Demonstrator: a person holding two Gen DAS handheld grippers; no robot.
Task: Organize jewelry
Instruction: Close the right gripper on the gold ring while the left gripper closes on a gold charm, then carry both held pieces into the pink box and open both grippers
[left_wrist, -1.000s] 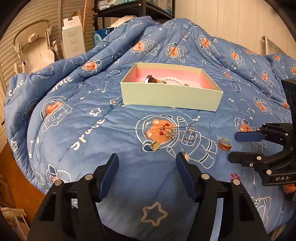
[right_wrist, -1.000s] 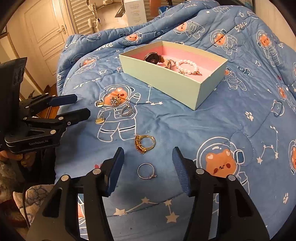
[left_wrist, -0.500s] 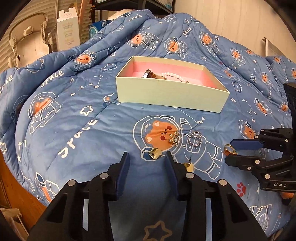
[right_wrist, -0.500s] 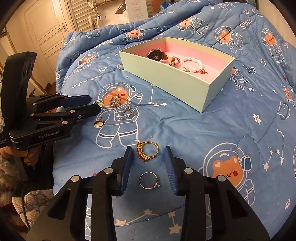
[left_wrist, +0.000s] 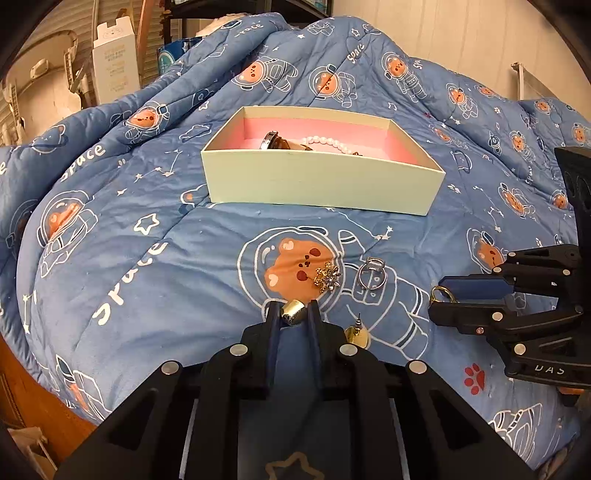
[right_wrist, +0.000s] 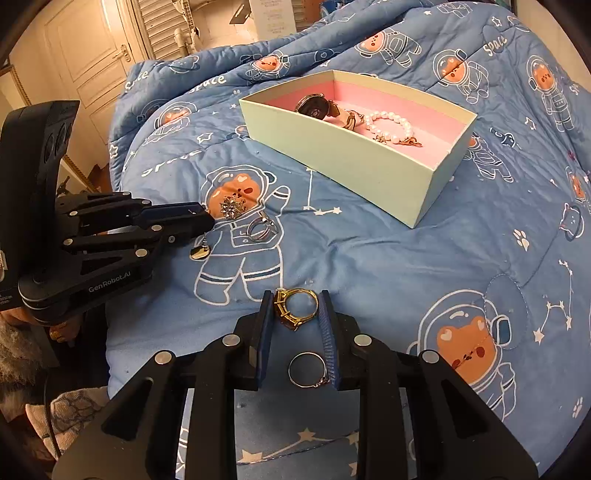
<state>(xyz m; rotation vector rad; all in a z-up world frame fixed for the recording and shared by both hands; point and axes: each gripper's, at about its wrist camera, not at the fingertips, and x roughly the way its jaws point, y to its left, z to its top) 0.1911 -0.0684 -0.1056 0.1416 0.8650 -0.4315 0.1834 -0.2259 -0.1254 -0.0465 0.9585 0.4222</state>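
Observation:
On the blue quilt lies a pale green box with a pink inside, holding a watch and a pearl bracelet. My left gripper is low on the quilt, its jaws closing, pads pressed on a small gold earring. My right gripper is also closing, both pads touching a gold ring. A thin silver ring lies loose further back between the right fingers. A sparkly brooch, a chunky silver ring and a second gold earring lie in front of the left gripper.
The quilt falls away at the bed's left edge, with wooden floor below. A white carton stands behind the bed and a cream door at the back left. A hand holds the left gripper. The two grippers are close together.
Both grippers' jaws have narrowed from wide apart. The left one moved forward and down onto the gold earring. The right one stayed put and closed around the gold ring.

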